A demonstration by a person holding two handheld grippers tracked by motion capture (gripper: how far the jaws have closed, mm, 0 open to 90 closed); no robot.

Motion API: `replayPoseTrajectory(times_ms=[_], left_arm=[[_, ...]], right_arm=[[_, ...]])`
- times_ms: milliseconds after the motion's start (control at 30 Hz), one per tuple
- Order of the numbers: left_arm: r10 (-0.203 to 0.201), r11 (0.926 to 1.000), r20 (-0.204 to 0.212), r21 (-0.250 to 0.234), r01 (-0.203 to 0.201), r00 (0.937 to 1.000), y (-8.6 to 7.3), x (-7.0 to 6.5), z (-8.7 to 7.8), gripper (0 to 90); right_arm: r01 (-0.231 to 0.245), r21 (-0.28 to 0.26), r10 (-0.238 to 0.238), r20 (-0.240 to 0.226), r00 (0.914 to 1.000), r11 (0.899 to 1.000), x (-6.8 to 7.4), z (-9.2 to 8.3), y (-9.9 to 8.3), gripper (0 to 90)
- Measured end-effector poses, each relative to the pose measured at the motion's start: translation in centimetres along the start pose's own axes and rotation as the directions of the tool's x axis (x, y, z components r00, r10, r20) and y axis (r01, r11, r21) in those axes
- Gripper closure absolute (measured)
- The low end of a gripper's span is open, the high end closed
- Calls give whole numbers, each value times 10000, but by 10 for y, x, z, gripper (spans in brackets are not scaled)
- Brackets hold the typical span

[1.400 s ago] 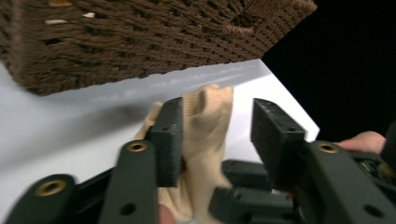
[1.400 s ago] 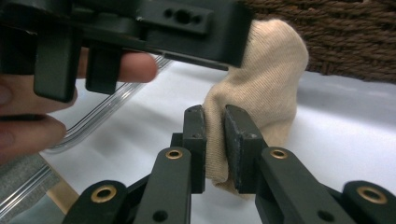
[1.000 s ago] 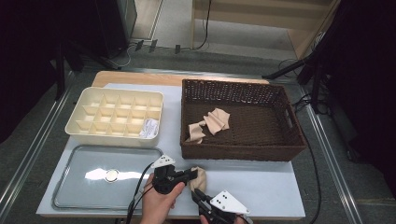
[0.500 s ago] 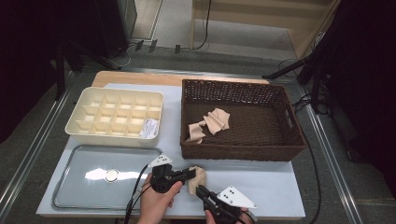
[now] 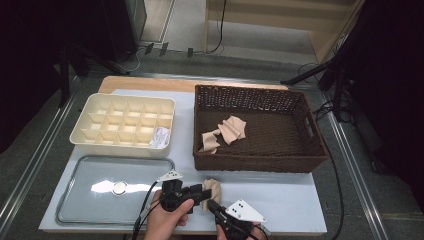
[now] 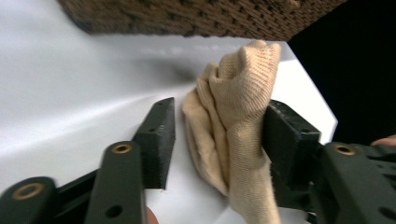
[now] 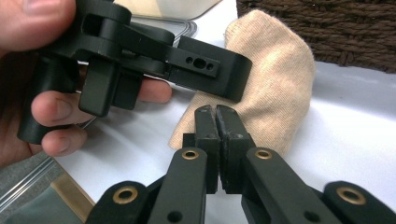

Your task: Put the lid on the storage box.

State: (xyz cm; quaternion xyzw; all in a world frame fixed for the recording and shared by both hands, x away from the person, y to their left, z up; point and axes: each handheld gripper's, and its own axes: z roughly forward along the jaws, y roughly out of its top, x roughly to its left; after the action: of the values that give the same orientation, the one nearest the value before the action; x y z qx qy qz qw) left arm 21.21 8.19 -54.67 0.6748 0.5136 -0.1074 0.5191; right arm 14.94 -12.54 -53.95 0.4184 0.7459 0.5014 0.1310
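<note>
A beige knitted cloth (image 5: 212, 190) lies bunched on the white table just in front of the basket. My left gripper (image 5: 204, 194) reaches it from the left. Its jaws have just been opening and stand open around the cloth (image 6: 233, 93). In the left gripper view (image 6: 219, 112) the cloth leans on the right pad, with a gap at the left pad. My right gripper (image 5: 210, 204) comes from the near side. Its jaws have just closed together and its shut tips (image 7: 217, 112) rest at the near edge of the cloth (image 7: 275, 70). No cloth shows between its pads.
A dark wicker basket (image 5: 260, 162) at the right holds two more beige cloths (image 5: 230, 130). A cream divided box (image 5: 125, 150) stands at the back left. A metal tray (image 5: 75, 200) with a small round piece (image 5: 119, 188) lies at the front left. A hand (image 7: 46, 112) holds the left gripper.
My left gripper's jaws have opened off the cloth, which now sits loose between them. Both hands have stayed about where they were.
</note>
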Motion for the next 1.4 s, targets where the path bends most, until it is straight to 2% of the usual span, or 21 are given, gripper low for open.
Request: replayPoseTrajectory(times_ms=[33, 100, 167, 200, 233, 267, 300, 367, 533, 667, 800, 967, 1067, 1267, 1300, 1400], left_arm=[[-116, 9999, 218, 93, 114, 9997, -1, 1, 2, 516], [-263, 9996, 303, 110, 259, 9992, 0, 2, 4, 548], [-561, 9983, 585, 195, 551, 9967, 2, 5, 5, 579], [-561, 9983, 585, 195, 551, 9967, 2, 5, 5, 606], [-657, 9977, 789, 233, 640, 9947, 2, 7, 5, 606], [-690, 9975, 896, 244, 670, 9936, 1, 7, 6, 676], [-473, 9988, 891, 126, 463, 9949, 1, 6, 6, 712], [-367, 9993, 909, 128, 357, 9952, 1, 5, 5, 745], [-181, 9998, 821, 73, 175, 9965, 1, 3, 2, 768], [156, 9996, 768, -264, -136, 9969, 2, 0, -4, 769], [457, 9974, 650, -583, -419, 9968, 5, -1, -12, 768], [622, 9938, 418, -952, -580, 9972, 8, 1, -24, 769], [770, 9913, 274, -1094, -736, 9967, 9, 2, -31, 769], [758, 9889, 169, -1296, -730, 9970, 11, 5, -38, 769], [839, 9879, 90, -1317, -820, 9964, 11, 5, -40, 769], [978, 9855, -49, -1389, -976, 9952, 12, 4, -44, 769]], right_arm=[[-12, 0, 12, 2, 10000, 10000, 0, 0, 0, 900], [-40, -88, 40, 47, 10000, 10000, -1, 0, -2, 900], [-63, -124, 63, 34, 10000, 9999, -1, 0, -3, 900], [-43, -127, 43, 45, 10000, 9999, 0, 0, -3, 900], [-43, -127, 43, 45, 10000, 9999, 0, 0, -3, 900], [-40, -126, 41, 61, 10000, 9999, 0, 0, -3, 900], [-28, -137, 29, 47, 10000, 9999, 0, 0, -3, 900], [-60, -131, 60, -13, 10000, 9999, -1, -1, -3, 900], [-22, -166, 19, -221, 9998, 9999, -2, -3, -2, 861], [-186, -441, 162, -531, 9985, 9989, -1, -8, 2, 827], [-113, -796, 82, -388, 9992, 9968, -4, -15, 8, 773], [113, -1192, -131, -139, 9998, 9928, -11, -20, 12, 688], [-80, -1400, 46, -246, 9997, 9901, -17, -21, 14, 684], [-8, -1673, 13, 24, 10000, 9859, -25, -21, 16, 620], [148, -1808, -100, 276, 9996, 9834, -28, -22, 16, 579], [512, -1888, -415, 549, 9976, 9807, -32, -22, 16, 553]])
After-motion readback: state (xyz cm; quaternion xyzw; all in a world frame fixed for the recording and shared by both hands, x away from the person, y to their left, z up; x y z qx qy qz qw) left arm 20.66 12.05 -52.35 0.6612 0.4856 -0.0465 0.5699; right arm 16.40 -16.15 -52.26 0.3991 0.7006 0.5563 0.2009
